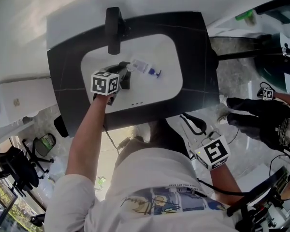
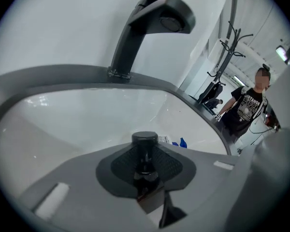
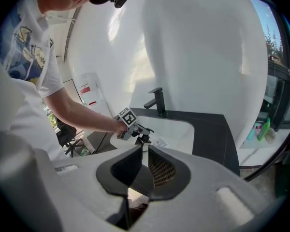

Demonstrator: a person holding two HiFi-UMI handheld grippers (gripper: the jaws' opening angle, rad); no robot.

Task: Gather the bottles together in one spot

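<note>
Grey-bodied, my right gripper (image 3: 145, 161) hangs just off the near corner of the dark desk (image 1: 198, 47), jaws a sliver apart with nothing between them. Farther in, my left gripper (image 1: 121, 79) has its jaws clamped on a small dark bottle (image 2: 145, 139), black-capped, above the white sink basin (image 1: 169, 81). Just beyond, a clear bottle (image 1: 146, 67) with a blue pump lies on its side in the basin, short of the black tap (image 1: 113, 28).

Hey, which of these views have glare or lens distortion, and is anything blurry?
Head view: glare washes out the wall beyond the sink. Left gripper view: fisheye bends the faucet, corners go black, the black-capped bottle in the left gripper looks sharp. Right gripper view: same fisheye, bright sheen on that wall.
</note>
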